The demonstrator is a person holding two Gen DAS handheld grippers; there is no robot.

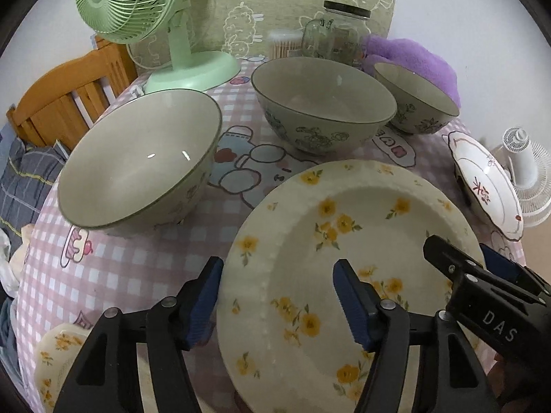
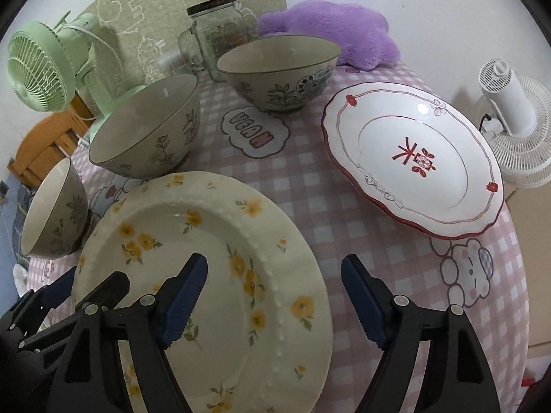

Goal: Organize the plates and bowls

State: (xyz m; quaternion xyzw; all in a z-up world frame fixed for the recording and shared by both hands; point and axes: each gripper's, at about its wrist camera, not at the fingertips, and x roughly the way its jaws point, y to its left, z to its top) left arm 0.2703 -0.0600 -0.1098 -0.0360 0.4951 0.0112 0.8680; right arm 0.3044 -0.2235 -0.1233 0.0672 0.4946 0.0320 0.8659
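A cream plate with yellow flowers [image 1: 344,258] lies at the table's near edge; it also shows in the right wrist view [image 2: 213,275]. My left gripper [image 1: 279,296] is open and straddles its left rim. My right gripper [image 2: 275,299] is open and straddles its right rim; it also shows in the left wrist view [image 1: 482,268]. Three grey-green bowls stand behind: a near left one [image 1: 137,161], a middle one [image 1: 323,99] and a far right one [image 1: 416,96]. A white plate with a red rim [image 2: 413,158] lies at the right.
A green fan [image 1: 137,17], a glass jar [image 1: 341,31] and a purple plush [image 1: 423,58] stand at the back. A white fan [image 2: 513,120] stands off the table's right edge. Another flowered plate [image 1: 58,361] lies at the near left. A wooden chair [image 1: 69,93] stands left.
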